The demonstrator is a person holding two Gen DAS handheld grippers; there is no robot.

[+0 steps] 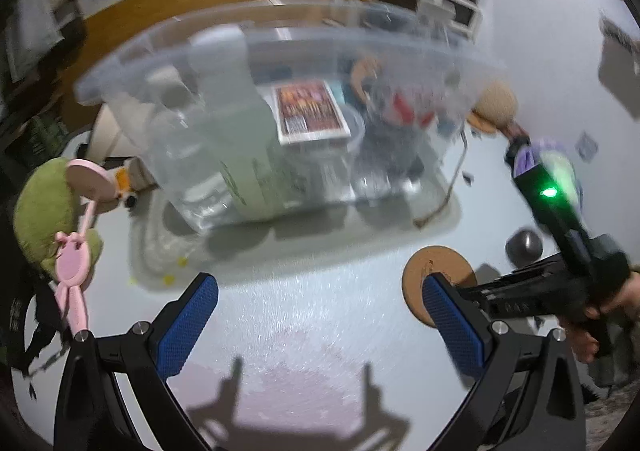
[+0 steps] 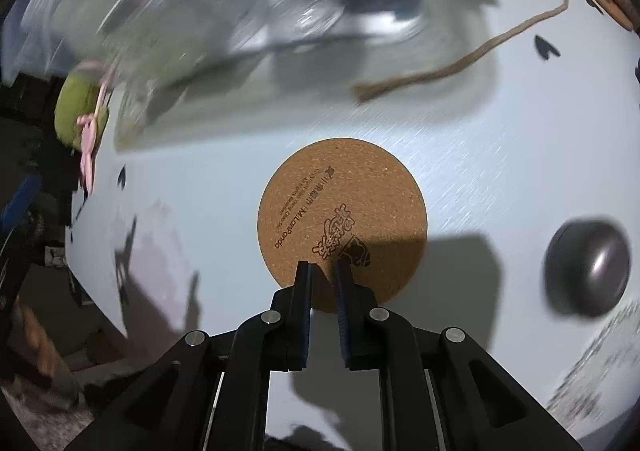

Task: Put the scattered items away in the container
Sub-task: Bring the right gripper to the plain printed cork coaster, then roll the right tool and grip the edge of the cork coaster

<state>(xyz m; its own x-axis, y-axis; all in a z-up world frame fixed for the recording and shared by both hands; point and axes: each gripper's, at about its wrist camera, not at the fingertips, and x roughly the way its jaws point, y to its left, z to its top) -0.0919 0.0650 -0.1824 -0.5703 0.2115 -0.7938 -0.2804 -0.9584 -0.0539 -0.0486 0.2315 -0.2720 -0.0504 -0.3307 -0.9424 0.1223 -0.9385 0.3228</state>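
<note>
Container (image 1: pixel 280 63) sits mid-table in the left wrist view, left gripper (image 1: pixel 320 315) spread wide, holding nothing. Right wrist view: right gripper (image 2: pixel 323 271) nearly pinched together, empty, over the cork coaster (image 2: pixel 342 219). Flat coaster could easily slip the pads.

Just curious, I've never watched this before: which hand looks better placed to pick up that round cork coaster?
Probably the right. Its gripper hangs directly over the cork coaster, jaws nearly shut and empty. The left gripper faces bare table beside it.
</note>
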